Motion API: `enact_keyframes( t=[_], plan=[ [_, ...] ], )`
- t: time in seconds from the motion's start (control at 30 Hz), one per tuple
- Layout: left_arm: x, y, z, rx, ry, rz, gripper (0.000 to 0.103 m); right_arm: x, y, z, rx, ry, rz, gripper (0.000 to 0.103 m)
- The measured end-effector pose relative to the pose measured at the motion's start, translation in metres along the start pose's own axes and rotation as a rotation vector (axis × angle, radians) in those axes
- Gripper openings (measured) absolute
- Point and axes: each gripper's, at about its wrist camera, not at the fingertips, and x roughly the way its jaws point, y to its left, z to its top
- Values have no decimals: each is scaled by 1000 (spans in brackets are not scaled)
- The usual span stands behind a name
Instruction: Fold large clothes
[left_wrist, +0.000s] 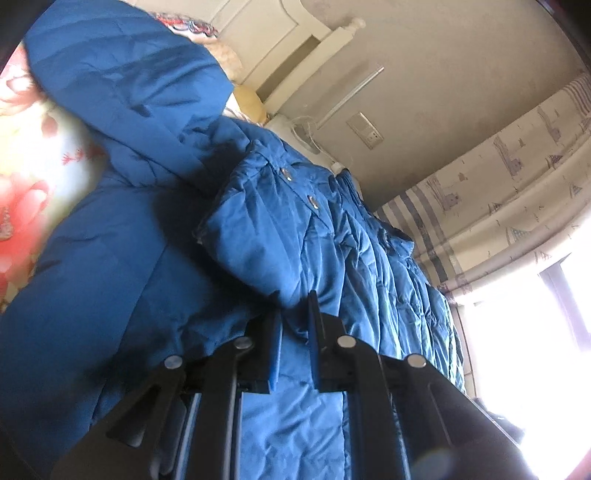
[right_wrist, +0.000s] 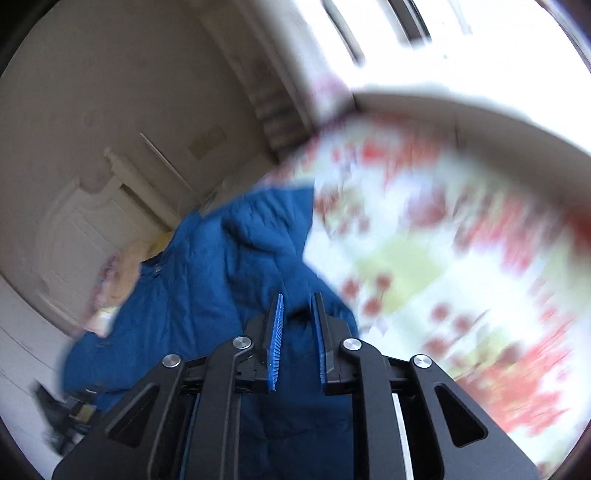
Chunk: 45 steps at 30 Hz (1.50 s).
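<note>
A large blue quilted coat (left_wrist: 155, 258) with a hood (left_wrist: 122, 85) and metal snaps lies on a floral bedspread (left_wrist: 33, 155). One sleeve (left_wrist: 266, 229) is folded across its body. My left gripper (left_wrist: 294, 299) is just over the coat near the sleeve's cuff, its jaws a narrow gap apart with blue fabric between them; a grip is not clear. In the right wrist view the coat (right_wrist: 221, 266) lies ahead on the blurred bedspread (right_wrist: 424, 258). My right gripper (right_wrist: 297, 301) is open and empty above the coat's edge.
A white headboard (left_wrist: 317, 48) and pillows (left_wrist: 225, 59) stand beyond the coat. A wall with a switch plate (left_wrist: 364, 129), a patterned curtain (left_wrist: 498, 177) and a bright window (left_wrist: 546, 332) lie to the right. Dark items (right_wrist: 62, 417) sit at the lower left of the right wrist view.
</note>
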Motion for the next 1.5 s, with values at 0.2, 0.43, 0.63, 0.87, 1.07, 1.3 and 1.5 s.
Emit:
enact_keyframes(
  t=[0.2, 0.43, 0.63, 0.87, 1.07, 1.3, 1.5],
  plan=[
    [-5, -7, -2, 34, -34, 29, 12, 29, 72, 25, -236, -1, 10, 19],
    [-29, 1, -7, -36, -153, 129, 19, 130, 75, 35, -292, 214, -122, 52],
    [-72, -19, -10, 60, -415, 105, 71, 100, 89, 47, -298, 141, -72, 52],
    [2, -41, -12, 201, -76, 128, 88, 157, 110, 80, -358, 194, -125, 53],
    [7, -26, -11, 146, -45, 89, 91, 167, 105, 71, -352, 240, -184, 57],
    [4, -31, -14, 156, -48, 99, 93, 151, 152, 14, -591, 283, -57, 78],
    [-42, -5, 5, -38, -175, 36, 93, 113, 156, 12, -525, 204, -53, 78]
  ],
)
